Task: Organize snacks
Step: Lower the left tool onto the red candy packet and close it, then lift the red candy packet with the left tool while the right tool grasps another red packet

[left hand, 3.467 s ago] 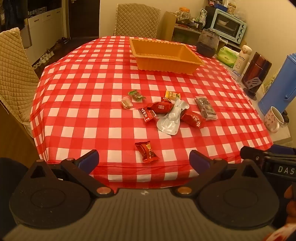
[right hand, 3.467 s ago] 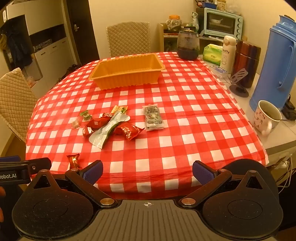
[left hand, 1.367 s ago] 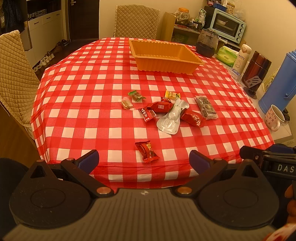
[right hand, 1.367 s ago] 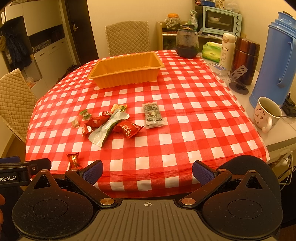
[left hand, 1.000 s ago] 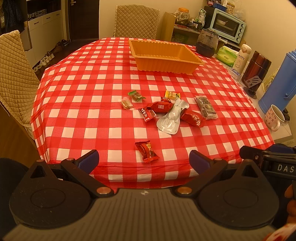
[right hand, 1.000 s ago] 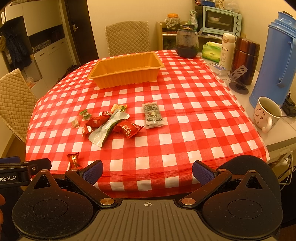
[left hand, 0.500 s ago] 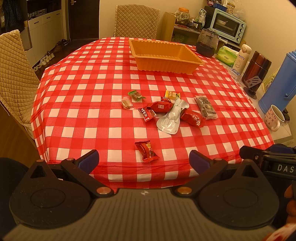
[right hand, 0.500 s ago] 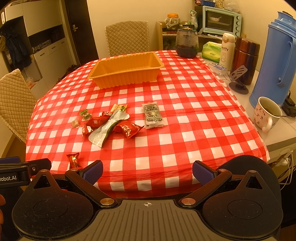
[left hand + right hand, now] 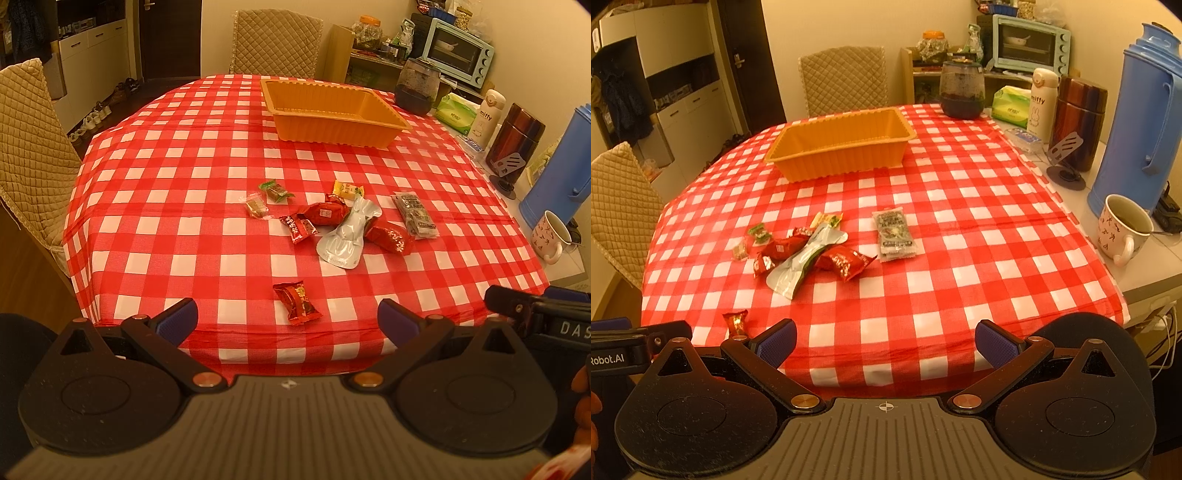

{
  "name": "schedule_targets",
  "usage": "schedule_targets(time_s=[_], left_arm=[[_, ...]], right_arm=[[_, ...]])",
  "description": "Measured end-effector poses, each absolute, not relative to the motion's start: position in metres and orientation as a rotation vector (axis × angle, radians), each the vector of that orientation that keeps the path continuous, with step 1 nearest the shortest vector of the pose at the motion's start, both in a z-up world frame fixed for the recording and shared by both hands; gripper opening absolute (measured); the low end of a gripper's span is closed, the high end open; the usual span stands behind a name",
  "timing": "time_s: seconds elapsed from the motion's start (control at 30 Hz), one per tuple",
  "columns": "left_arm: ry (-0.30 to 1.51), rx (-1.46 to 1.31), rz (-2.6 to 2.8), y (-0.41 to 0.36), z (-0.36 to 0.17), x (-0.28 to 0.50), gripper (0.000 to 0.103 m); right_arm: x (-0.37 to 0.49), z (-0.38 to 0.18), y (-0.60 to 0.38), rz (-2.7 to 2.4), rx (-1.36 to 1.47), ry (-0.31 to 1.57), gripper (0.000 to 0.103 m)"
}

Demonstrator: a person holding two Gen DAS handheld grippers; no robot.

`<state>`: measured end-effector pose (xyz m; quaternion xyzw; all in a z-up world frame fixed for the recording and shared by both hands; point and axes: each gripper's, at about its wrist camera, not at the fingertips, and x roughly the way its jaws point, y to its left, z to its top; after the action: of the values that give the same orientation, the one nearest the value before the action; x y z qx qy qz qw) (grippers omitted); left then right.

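Surface: I see a red-checked tablecloth (image 9: 177, 192) | snack packets (image 9: 332, 221) clustered mid-table, one red candy (image 9: 296, 302) near the edge | orange tray (image 9: 332, 110) beyond, empty | left gripper (image 9: 287, 318) and right gripper (image 9: 884, 341) fingers apart | quilted chairs (image 9: 846, 79), toaster oven (image 9: 1030, 46) behind.

Broad bare stretches of the checked tablecloth (image 9: 960, 229) lie open at the centre right of the right wrist frame and at the left of the left wrist frame. A cluster of snack wrappers (image 9: 332, 221) fills the middle, with one red candy (image 9: 296, 302) lying apart near the lower edge. Bare cloth separates the cluster from the orange tray (image 9: 332, 114) at upper centre. The blue thermos (image 9: 1141, 122), mug (image 9: 1123, 229) and brown flask (image 9: 1078, 122) crowd the right edge, seemingly just off the cloth.
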<state>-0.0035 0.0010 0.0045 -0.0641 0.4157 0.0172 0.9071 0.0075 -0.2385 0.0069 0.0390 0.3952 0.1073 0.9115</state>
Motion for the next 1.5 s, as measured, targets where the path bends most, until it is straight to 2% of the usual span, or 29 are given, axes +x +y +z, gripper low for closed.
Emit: schedule_targets(time_s=[0.27, 0.33, 0.37, 0.57, 0.63, 0.7, 0.83, 0.9, 1.03, 1.17, 1.33, 1.5], left_arm=[[0.881, -0.141, 0.049, 0.006, -0.018, 0.009, 0.102], [0.895, -0.151, 0.045, 0.008, -0.026, 0.014, 0.098], [0.906, -0.154, 0.041, 0.009, -0.031, 0.017, 0.092], [0.917, -0.141, 0.026, 0.006, -0.047, 0.035, 0.081], [0.916, -0.140, 0.019, 0.005, -0.052, 0.041, 0.075], [0.928, -0.134, 0.014, 0.003, -0.059, 0.049, 0.062], [0.942, -0.132, 0.006, 0.000, -0.072, 0.057, 0.049], [0.942, -0.116, 0.003, -0.003, -0.076, 0.059, 0.036], [0.929, -0.089, 0.000, -0.006, -0.077, 0.061, 0.032], [0.939, -0.068, -0.021, -0.008, -0.081, 0.062, 0.021], [0.935, -0.067, -0.037, -0.007, -0.081, 0.062, 0.020], [0.929, -0.072, -0.031, -0.004, -0.080, 0.066, 0.020]], right_arm=[[0.016, -0.004, -0.239, 0.238, 0.100, 0.757, 0.102], [0.020, -0.006, -0.236, 0.250, 0.093, 0.746, 0.102], [0.022, -0.008, -0.234, 0.250, 0.088, 0.742, 0.102], [0.039, -0.019, -0.232, 0.247, 0.093, 0.722, 0.102], [0.044, -0.022, -0.231, 0.247, 0.096, 0.719, 0.101], [0.050, -0.026, -0.229, 0.250, 0.102, 0.717, 0.090], [0.060, -0.037, -0.226, 0.254, 0.109, 0.742, 0.089], [0.063, -0.042, -0.225, 0.254, 0.111, 0.755, 0.089], [0.068, -0.050, -0.224, 0.256, 0.116, 0.772, 0.089], [0.073, -0.054, -0.220, 0.266, 0.110, 0.777, 0.089], [0.079, -0.057, -0.213, 0.294, 0.085, 0.773, 0.088], [0.088, -0.060, -0.208, 0.320, 0.056, 0.770, 0.080]])
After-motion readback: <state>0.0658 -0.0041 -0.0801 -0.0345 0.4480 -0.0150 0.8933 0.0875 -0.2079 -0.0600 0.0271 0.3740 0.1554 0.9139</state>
